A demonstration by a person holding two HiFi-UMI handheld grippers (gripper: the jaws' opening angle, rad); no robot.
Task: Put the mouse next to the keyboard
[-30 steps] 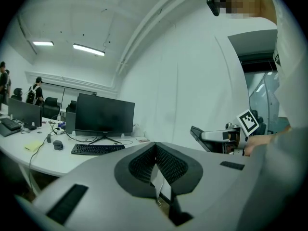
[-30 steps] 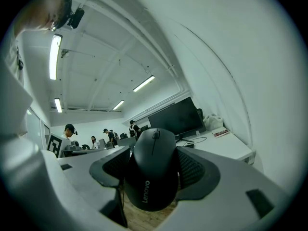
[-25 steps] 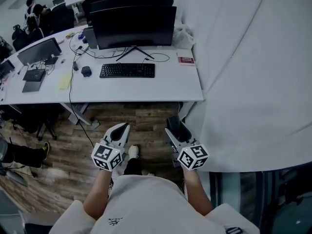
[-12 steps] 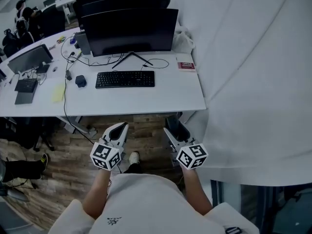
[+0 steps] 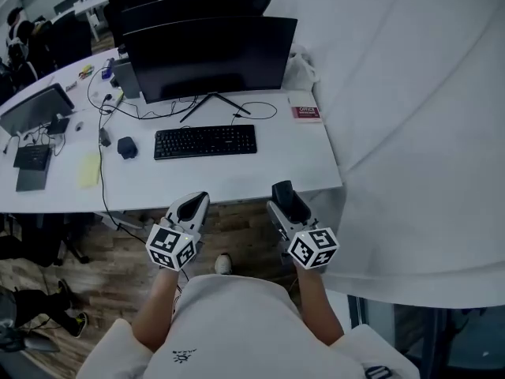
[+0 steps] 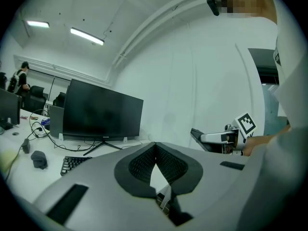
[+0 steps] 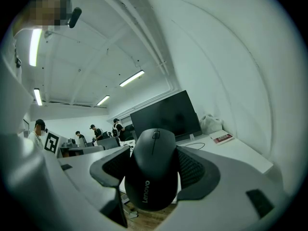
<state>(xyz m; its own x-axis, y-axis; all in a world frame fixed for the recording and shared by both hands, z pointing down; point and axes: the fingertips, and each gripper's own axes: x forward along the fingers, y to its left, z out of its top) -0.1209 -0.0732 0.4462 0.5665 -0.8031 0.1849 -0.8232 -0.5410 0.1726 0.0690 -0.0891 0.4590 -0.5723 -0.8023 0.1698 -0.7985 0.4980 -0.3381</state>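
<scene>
A black Lenovo mouse (image 7: 153,170) sits between the pads of my right gripper (image 7: 154,150), which is shut on it. In the head view that gripper (image 5: 284,196) holds the mouse (image 5: 287,199) over the front edge of the white desk (image 5: 260,176). The black keyboard (image 5: 205,141) lies on the desk in front of the monitor, up and to the left of the mouse. My left gripper (image 5: 193,205) hovers at the desk's front edge, below the keyboard. Its jaws (image 6: 155,146) meet at the tips with nothing between them.
A large black monitor (image 5: 209,54) stands behind the keyboard, with cables around its foot. A dark small object (image 5: 126,147) lies left of the keyboard, a red-and-white booklet (image 5: 304,110) at the back right. A white curtain (image 5: 410,117) borders the desk's right side. Further workstations and people are at the left.
The desk has come closer in the head view. Both grippers now reach its front edge instead of hanging over the wooden floor. The mouse stays in the right gripper.
</scene>
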